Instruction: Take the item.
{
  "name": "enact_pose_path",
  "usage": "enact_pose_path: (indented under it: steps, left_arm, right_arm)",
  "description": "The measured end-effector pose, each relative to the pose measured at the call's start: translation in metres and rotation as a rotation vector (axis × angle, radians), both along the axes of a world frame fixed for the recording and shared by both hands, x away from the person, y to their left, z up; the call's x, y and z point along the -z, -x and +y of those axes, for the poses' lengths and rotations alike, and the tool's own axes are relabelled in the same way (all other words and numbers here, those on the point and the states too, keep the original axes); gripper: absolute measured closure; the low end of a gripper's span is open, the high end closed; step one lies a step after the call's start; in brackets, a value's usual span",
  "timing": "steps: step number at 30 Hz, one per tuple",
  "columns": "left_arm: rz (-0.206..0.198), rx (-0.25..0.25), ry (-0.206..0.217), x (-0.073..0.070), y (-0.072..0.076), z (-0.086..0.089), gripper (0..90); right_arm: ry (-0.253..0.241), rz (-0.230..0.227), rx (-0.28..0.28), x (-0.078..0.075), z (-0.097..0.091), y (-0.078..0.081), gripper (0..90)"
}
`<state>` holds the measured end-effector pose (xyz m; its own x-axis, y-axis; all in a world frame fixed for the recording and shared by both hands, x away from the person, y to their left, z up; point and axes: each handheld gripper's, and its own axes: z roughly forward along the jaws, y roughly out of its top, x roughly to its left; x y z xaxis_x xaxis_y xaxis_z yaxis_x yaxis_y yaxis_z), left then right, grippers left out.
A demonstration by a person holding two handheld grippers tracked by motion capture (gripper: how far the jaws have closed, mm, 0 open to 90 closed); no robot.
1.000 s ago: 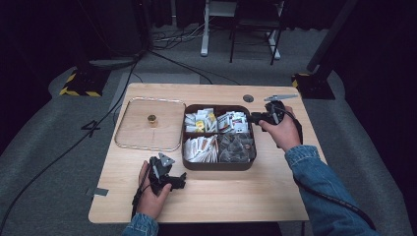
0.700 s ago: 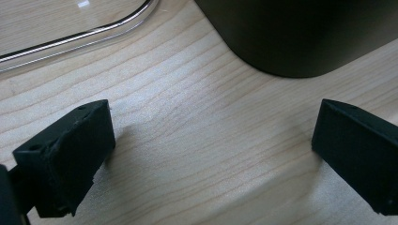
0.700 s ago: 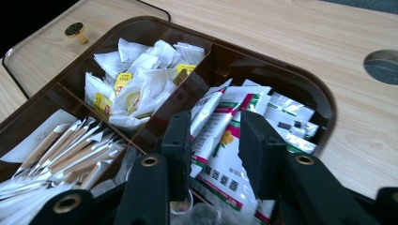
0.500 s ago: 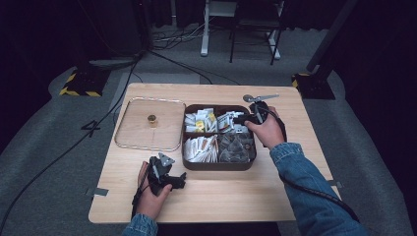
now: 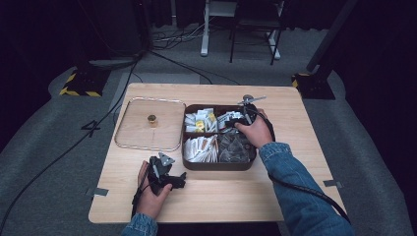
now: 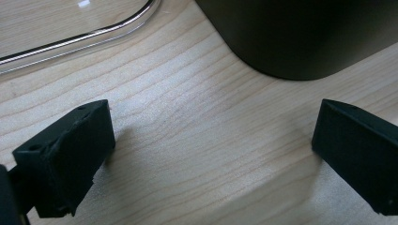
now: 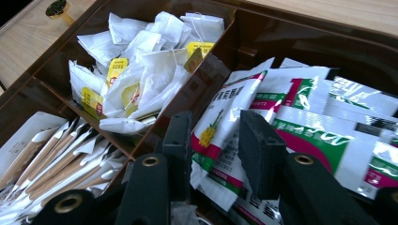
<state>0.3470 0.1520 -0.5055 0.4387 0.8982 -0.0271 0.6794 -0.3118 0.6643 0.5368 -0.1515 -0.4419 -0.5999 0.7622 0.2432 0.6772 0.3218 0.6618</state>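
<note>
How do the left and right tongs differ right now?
The left tongs stand wide open over bare table beside the box; the right tongs stand narrower, straddling a printed packet inside it. The left sits low near the table's front; the right reaches in from above. Both have black jaws.

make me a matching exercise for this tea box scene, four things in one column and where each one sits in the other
Things:
1. clear lid
2. white tea bags with yellow tags
3. green and red sachets
4. left claw

Places:
A. over bare table wood
B. beneath the right claw
C. flat on the table, left of the box
D. compartment beside the sachets

Pairs: 1-C, 2-D, 3-B, 4-A
</note>
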Motion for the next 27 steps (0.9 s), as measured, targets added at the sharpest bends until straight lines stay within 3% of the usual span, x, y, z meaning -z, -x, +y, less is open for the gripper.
enact_pose_path:
  steps: [11, 16, 21, 27]
  left_arm:
    - [-0.001, -0.002, 0.003, 0.000, 0.000, 0.000, 0.1]
    - [0.000, 0.000, 0.000, 0.000, 0.000, 0.000, 0.1]
    - [0.001, 0.002, -0.003, 0.000, 0.000, 0.000, 0.1]
    - [0.000, -0.002, 0.000, 0.000, 0.000, 0.000, 0.1]
  right_arm:
    - [0.015, 0.009, -0.004, 0.006, 0.017, -0.004, 65.8]
    - [0.031, 0.035, 0.055, 0.010, 0.020, -0.011, 71.6]
    - [0.009, 0.074, 0.115, 0.010, 0.020, -0.012, 83.6]
    - [-0.007, 0.077, 0.153, 0.000, 0.017, -0.008, 86.0]
